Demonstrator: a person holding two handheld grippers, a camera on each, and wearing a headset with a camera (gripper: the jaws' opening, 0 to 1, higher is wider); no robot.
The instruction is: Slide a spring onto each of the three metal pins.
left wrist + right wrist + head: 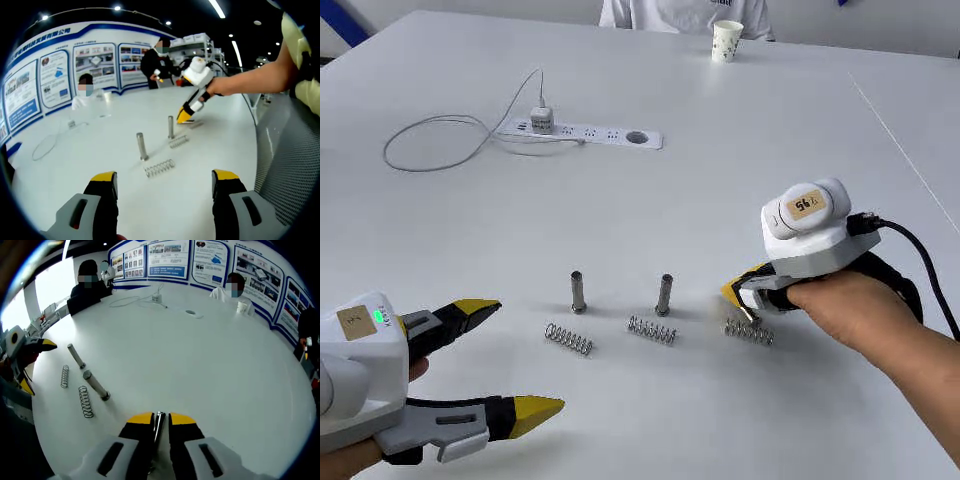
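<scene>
White surface [720, 180], near to far: left claw [525, 355] spread wide, empty; three springs [651, 330] lying in a row just before two upright pins [578, 292]; right claw [735, 293] clamped on the third pin [159, 421], at right. Springs judged light, compressible, apt to roll: grip gently across mid-coils. Far: power strip [580, 132], paper cup [726, 41].

Head view looks down at the table [740, 190]; low gripper views face inward, sharing the pins [664, 294].

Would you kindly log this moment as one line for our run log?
left gripper open, empty | right gripper shut on pin | two pins upright, bare | three springs loose on table
</scene>
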